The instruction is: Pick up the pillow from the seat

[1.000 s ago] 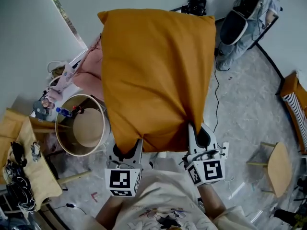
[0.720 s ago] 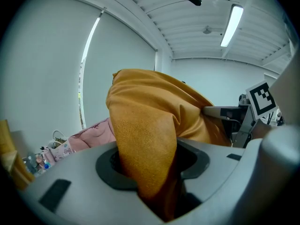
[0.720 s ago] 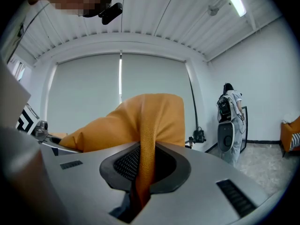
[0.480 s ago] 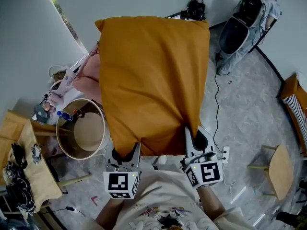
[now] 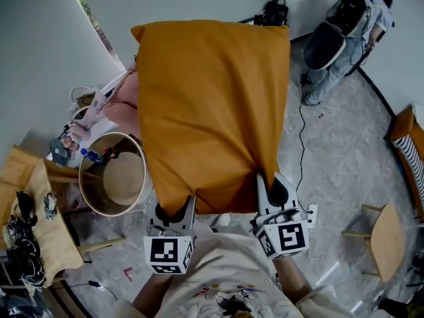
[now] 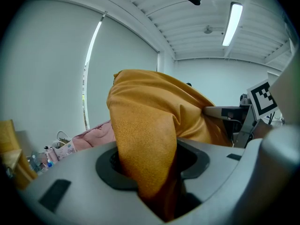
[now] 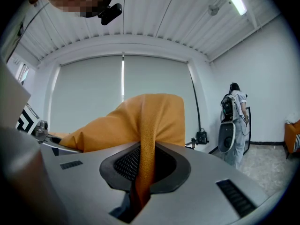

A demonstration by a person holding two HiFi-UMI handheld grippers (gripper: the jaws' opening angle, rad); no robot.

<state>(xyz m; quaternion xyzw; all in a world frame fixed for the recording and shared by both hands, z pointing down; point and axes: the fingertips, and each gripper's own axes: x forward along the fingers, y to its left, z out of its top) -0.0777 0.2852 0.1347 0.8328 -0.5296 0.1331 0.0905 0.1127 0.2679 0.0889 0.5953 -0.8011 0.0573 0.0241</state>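
Note:
A large mustard-yellow pillow point(image 5: 212, 111) is held up in the air in front of me, flat and spread wide in the head view. My left gripper point(image 5: 175, 212) is shut on its near left corner, with a thick fold of pillow point(image 6: 145, 158) bunched between the jaws. At the near right corner my right gripper point(image 5: 271, 189) is shut on a thin pinch of the pillow point(image 7: 146, 158). The seat it came from is hidden behind the pillow.
A round wooden drum table point(image 5: 114, 183) stands at the left, beside a pink cushion point(image 5: 122, 105). A cluttered wooden table point(image 5: 33, 230) is at far left. A person with a backpack point(image 5: 344, 32) stands at the back right. A small stool point(image 5: 387, 234) sits at the right. A cable point(image 5: 301, 144) runs across the floor.
The pillow has shifted slightly in the view and stays raised. Both grippers hold the same corners as before.

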